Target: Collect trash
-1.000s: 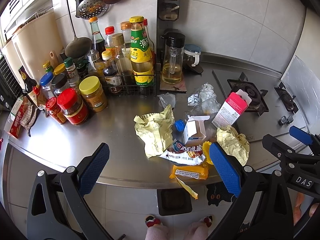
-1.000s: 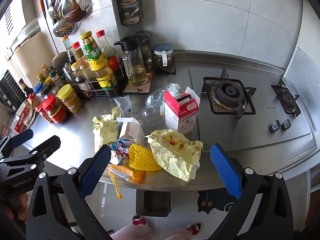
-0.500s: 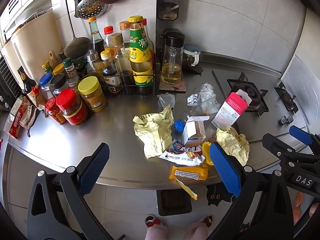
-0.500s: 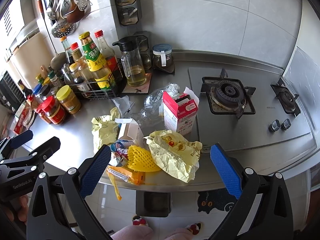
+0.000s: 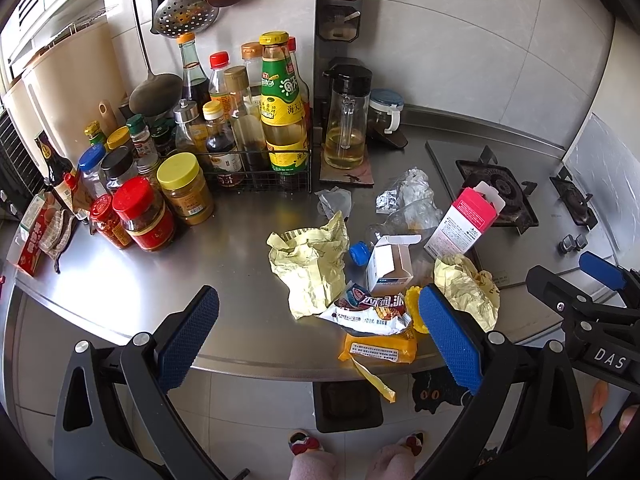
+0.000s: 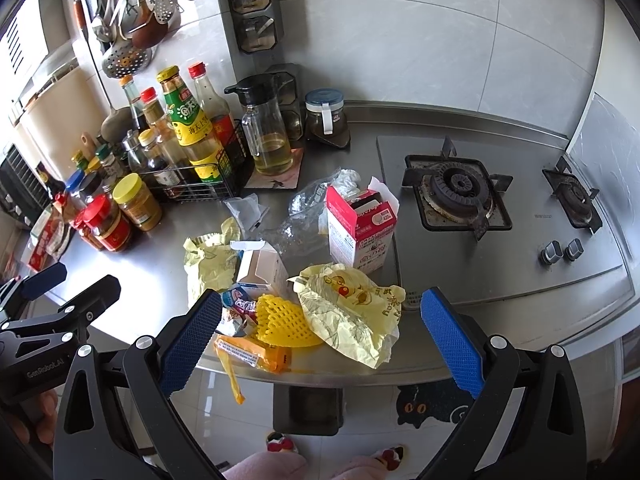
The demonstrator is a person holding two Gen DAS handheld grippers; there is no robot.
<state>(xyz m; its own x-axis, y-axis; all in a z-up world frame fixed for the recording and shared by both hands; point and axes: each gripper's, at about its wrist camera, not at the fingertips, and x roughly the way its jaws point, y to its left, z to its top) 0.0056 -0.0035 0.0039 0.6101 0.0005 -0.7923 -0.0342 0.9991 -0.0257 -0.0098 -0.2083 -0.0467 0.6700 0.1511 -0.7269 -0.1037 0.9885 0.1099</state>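
Note:
Trash lies in a heap near the steel counter's front edge: a crumpled yellow wrapper (image 5: 310, 266), a small white carton (image 5: 390, 266), a snack packet (image 5: 370, 310), an orange packet (image 5: 380, 350) hanging over the edge, a pink-and-white milk carton (image 6: 360, 226), a yellow printed bag (image 6: 352, 310), yellow foam netting (image 6: 282, 322) and clear plastic (image 5: 408, 200). My left gripper (image 5: 316, 336) is open, short of the heap over the counter edge. My right gripper (image 6: 318, 336) is open too, framing the netting and the yellow bag from the front. Neither holds anything.
Bottles and jars (image 5: 224, 136) crowd the back left in and around a wire rack. An oil jug (image 5: 346, 120) stands behind the heap. A gas hob (image 6: 456, 196) fills the right. A dark bin (image 6: 308, 410) sits on the floor below the counter edge, by a person's slippers.
Both views have shifted only slightly; the counter and trash sit a little differently in frame. No piece of trash has moved and both grippers stay open.

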